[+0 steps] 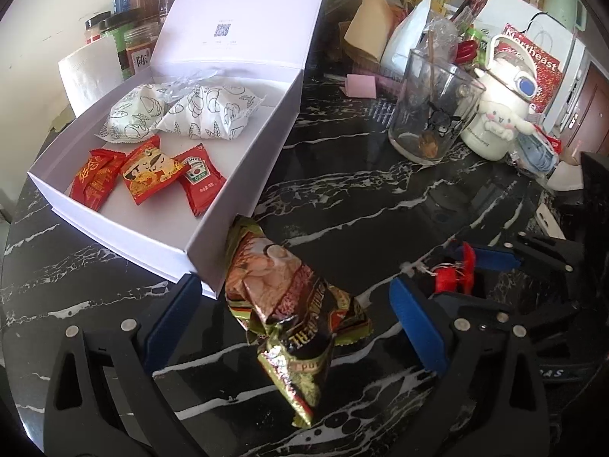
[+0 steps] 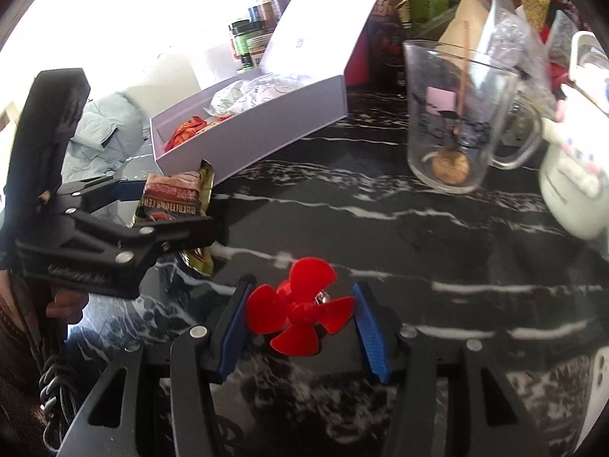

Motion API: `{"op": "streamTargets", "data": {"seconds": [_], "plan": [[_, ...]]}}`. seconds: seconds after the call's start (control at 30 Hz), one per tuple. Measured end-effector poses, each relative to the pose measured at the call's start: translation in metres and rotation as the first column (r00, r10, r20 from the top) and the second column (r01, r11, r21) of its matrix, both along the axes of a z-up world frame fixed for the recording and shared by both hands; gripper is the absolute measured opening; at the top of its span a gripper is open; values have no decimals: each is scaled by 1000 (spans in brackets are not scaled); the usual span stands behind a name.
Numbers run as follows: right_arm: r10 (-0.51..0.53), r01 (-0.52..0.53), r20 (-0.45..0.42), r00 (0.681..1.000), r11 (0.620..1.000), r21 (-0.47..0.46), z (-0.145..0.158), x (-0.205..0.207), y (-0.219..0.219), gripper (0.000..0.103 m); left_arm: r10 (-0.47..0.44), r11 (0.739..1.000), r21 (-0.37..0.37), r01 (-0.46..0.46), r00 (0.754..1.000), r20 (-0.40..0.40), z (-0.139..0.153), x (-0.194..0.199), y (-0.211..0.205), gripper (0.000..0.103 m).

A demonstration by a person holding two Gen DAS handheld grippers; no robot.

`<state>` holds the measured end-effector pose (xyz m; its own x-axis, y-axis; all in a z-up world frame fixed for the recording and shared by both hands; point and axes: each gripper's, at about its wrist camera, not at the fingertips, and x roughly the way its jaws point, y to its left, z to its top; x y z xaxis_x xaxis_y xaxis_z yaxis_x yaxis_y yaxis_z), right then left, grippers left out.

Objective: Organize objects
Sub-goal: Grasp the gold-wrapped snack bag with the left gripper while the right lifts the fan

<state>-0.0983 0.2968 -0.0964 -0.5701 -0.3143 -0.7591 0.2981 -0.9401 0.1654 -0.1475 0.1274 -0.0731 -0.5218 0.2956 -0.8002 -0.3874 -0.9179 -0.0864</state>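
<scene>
In the left wrist view, the left gripper stands with its blue-padded jaws spread wide, clenching nothing; a crumpled brown-and-gold foil snack packet lies between them on the black marble tabletop with white veins, and neither pad touches it. The packet's far end rests against the near corner of the open white cardboard box at eleven o'clock. Inside the box, three small red sachets lie nearest, and two white printed pouches sit beyond them; the box lid stands raised behind. At two o'clock a clear glass mug holds a thin stick, with a white cartoon-dog bottle just beside it on the right. Jars line the wall at ten o'clock.

In the right wrist view, the right gripper has its jaws closed in around a red plastic four-bladed propeller; the left pad touches a blade, while whether the right pad presses on it I cannot tell. The left gripper shows at nine o'clock.
</scene>
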Motion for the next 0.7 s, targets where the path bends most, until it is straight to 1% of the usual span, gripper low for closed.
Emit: {"op": "streamTargets", "data": {"seconds": [0.13, 0.2, 0.27, 0.33, 0.37, 0.43, 0.53, 0.7], "plan": [[-19, 19, -7, 1000, 1000, 0, -2, 11, 8, 55, 16, 1000, -11, -15, 999, 43, -11, -4, 7, 99], [-23, 23, -12, 1000, 1000, 1, -2, 15, 10, 55, 49, 998, -33, -47, 996, 74, -19, -7, 8, 98], [-26, 26, -20, 999, 1000, 11, -2, 19, 11, 55, 66, 997, -43, -64, 997, 41, -18, -3, 9, 91], [-29, 29, -24, 999, 999, 22, -2, 22, 10, 55, 91, 994, -68, -89, 996, 21, -17, -1, 8, 77], [-33, 34, -25, 999, 999, 23, -1, 22, 9, 55, 98, 993, -67, -97, 995, 17, -17, 0, 6, 74], [-42, 43, -22, 999, 999, 23, 0, 24, 8, 55, 112, 992, -55, -111, 994, 9, -16, 3, 0, 58], [-33, 34, -17, 999, 999, 25, 0, 27, 4, 55, 94, 995, -35, -93, 995, 20, -14, 7, -5, 57], [-9, 9, -9, 1000, 1000, 15, 1, 34, -9, 55, 77, 997, -24, -76, 997, 27, -13, 19, -13, 56]]}}
